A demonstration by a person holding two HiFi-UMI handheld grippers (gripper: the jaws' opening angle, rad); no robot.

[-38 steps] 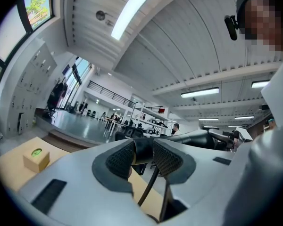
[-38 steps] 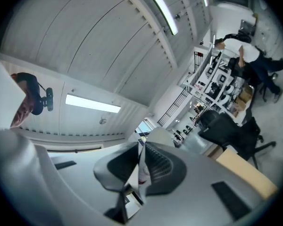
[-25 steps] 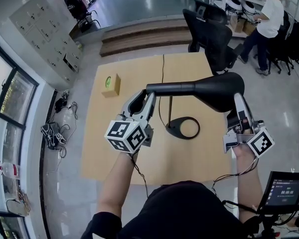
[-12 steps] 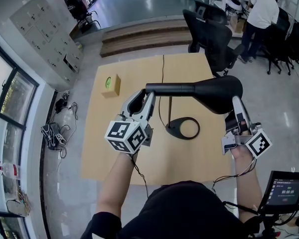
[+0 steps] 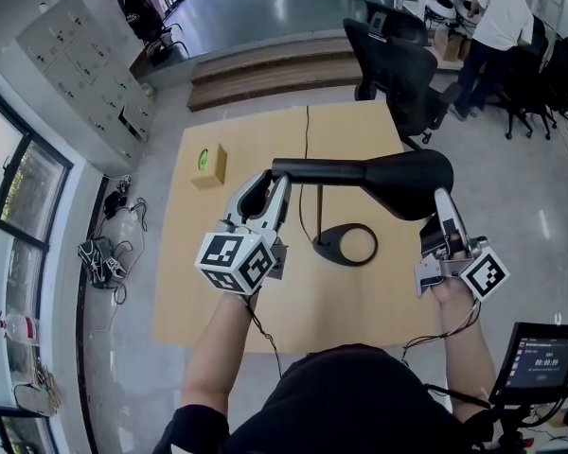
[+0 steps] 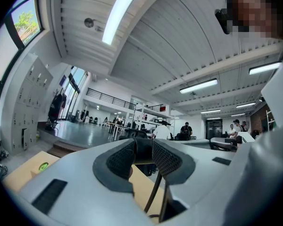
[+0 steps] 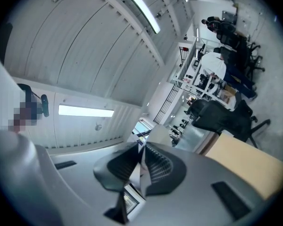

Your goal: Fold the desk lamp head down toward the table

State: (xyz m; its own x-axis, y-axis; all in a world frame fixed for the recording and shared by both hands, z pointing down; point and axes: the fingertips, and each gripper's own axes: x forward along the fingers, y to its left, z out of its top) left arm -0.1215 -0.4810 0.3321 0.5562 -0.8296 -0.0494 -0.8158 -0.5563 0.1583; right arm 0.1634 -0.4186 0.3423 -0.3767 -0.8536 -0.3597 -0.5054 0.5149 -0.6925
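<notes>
Desk lamp (image 5: 319, 211) is stood right of table centre, its ring base (image 5: 346, 244) flat on the wood and the pole upright. Lamp arm (image 5: 322, 168) is held level above the table (image 5: 218, 282), and the lamp head (image 5: 407, 180) is reached out toward the right edge.

Left gripper (image 5: 268, 183): jaws set wide, clamped on the arm's left end. Right gripper (image 5: 443, 206): jaws narrow, pinched on the head's thin rim.

Bare tabletop is seen around the base. Cardboard box (image 5: 209, 164) is set near the far left edge, well apart. Cable (image 5: 306, 140) is run from the base to the far edge. Office chair (image 5: 398, 64) is parked just beyond the far right corner.
</notes>
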